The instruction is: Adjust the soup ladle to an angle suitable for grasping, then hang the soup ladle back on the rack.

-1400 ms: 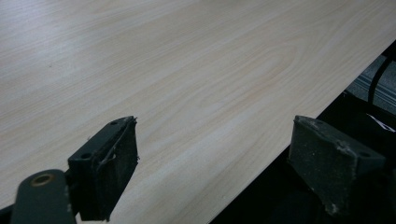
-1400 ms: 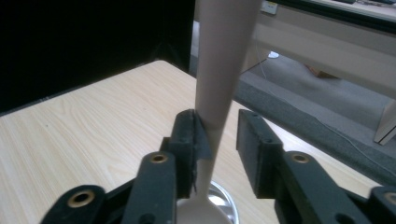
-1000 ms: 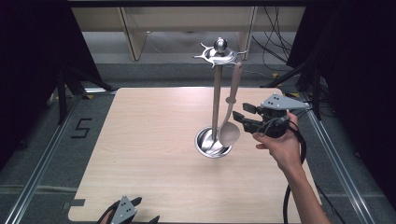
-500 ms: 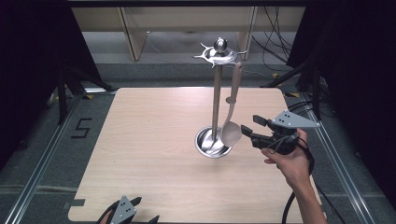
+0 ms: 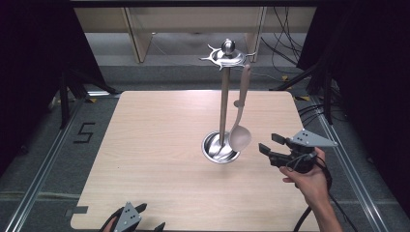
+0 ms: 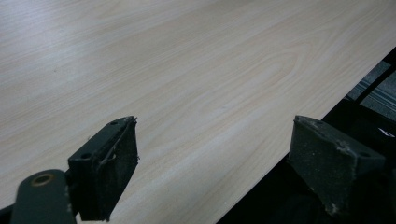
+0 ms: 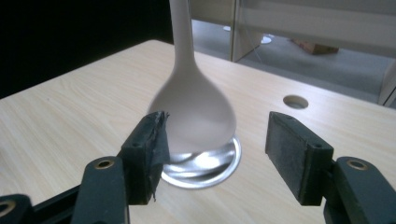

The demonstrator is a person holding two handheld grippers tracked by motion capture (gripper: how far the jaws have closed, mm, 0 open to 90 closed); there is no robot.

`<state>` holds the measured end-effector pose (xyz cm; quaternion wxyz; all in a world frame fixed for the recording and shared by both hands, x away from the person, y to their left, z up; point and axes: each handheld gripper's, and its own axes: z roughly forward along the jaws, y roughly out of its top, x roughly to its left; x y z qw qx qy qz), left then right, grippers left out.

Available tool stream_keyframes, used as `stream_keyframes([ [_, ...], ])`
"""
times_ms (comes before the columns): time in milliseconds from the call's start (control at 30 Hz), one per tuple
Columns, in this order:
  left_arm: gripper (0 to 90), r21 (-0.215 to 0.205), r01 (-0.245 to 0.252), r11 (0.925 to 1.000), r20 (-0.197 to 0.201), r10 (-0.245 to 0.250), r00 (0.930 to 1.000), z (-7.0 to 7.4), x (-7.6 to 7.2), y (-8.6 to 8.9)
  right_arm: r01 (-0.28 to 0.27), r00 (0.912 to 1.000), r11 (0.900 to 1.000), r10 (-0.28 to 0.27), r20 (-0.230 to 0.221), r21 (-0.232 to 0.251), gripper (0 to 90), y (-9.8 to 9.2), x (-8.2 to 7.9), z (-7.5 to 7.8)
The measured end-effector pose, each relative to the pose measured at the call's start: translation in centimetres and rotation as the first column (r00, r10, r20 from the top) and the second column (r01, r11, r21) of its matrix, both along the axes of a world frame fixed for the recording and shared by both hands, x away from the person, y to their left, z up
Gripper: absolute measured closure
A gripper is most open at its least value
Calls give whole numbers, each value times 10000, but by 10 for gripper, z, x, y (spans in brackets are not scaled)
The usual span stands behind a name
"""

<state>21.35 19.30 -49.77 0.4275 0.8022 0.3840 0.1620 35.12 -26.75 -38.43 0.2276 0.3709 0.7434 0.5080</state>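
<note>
A metal utensil stand (image 5: pixel 224 96) rises from a round base (image 5: pixel 220 147) right of the table's middle. A beige spoon (image 5: pixel 240 130) hangs from its top hook, bowl down beside the base. My right gripper (image 5: pixel 267 142) is low over the table, just right of the spoon bowl and apart from it. Its jaws are open and have just been opening, with nothing between the pads. In the right gripper view the blurred spoon bowl (image 7: pixel 191 107) hangs beyond the right gripper (image 7: pixel 215 140), over the base (image 7: pixel 205 165). My left gripper (image 5: pixel 150 216) rests open at the table's near edge, with bare wood under the left gripper (image 6: pixel 212 158).
The light wooden table (image 5: pixel 145 145) has a small round hole (image 7: pixel 295 101) near its far right corner. Metal rails run along both sides of the table, and cables lie on the floor at the back right.
My right gripper has come down and back toward the person, away from the spoon bowl, and its jaws stand wider. The spoon still hangs on the stand. The left gripper has not moved.
</note>
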Motion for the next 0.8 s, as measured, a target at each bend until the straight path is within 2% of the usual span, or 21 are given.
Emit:
stream_keyframes([
  [67, 151, -149, -144, 9998, -126, 142, 9998, -1, -1, -1, 7, 10000, 10000, -7, 29, 2, 389, -1, 0, -3],
  [100, 151, -249, -139, 9996, -120, 136, 9998, -2, 0, -2, 18, 9999, 10000, -19, -154, -56, 388, -3, -1, -5],
  [133, 151, 86, -103, 9999, -126, 104, 9999, -2, 1, 0, 27, 9997, 10000, -29, -261, -68, 387, -5, -2, -8],
  [167, 151, 93, -117, 9999, -139, 118, 9998, -2, 1, 0, 94, 9997, 9999, -95, -221, -50, 385, -7, -2, -10],
  [200, 151, 56, -104, 9999, -141, 105, 9998, -2, 0, 0, 128, 9995, 9999, -129, -291, -21, 383, -8, -2, -11],
  [233, 151, -231, -156, 9996, -128, 153, 9998, -2, -1, -2, 172, 9995, 9999, -172, -268, 6, 382, -11, -2, -12],
  [267, 151, -213, -40, 9998, -32, 39, 10000, -2, 0, -1, 175, 9994, 9998, -173, -312, 47, 379, -15, -3, -14],
  [400, 151, 35, -104, 9999, -115, 105, 9999, -2, 1, -1, 235, 9987, 9997, -230, -459, 98, 378, -18, -6, -16],
  [433, 151, -2, -112, 9999, -100, 112, 9999, -1, 0, -1, 231, 9984, 9997, -224, -513, 126, 376, -18, -7, -17],
  [467, 151, -143, -129, 9998, -106, 128, 9999, -1, -1, -1, 206, 9994, 9998, -207, -283, -69, 380, -20, -6, -19],
  [533, 151, -192, -113, 9998, -136, 111, 9998, -1, -1, -1, 278, 9969, 9996, -284, -728, -91, 388, -21, -11, -21],
  [567, 151, -248, -155, 9996, -96, 153, 9998, -1, -1, -1, 251, 9984, 9997, -252, -497, -40, 387, -20, -10, -24],
  [600, 151, -205, -153, 9997, -53, 152, 9999, -1, -1, 0, 207, 9975, 9997, -213, -673, -92, 385, -21, -12, -24],
  [667, 151, -137, -36, 9999, 38, 36, 10000, -1, -1, 0, 193, 9972, 9998, -196, -715, -44, 381, -20, -12, -27],
  [767, 151, -114, -79, 9999, -70, 79, 9999, -2, -2, -2, 242, 9977, 9996, -250, -636, -135, 377, -22, -12, -31],
  [800, 151, -114, -45, 9999, -33, 44, 10000, -2, -2, -3, 266, 9963, 9996, -270, -813, -60, 375, -23, -14, -31],
])
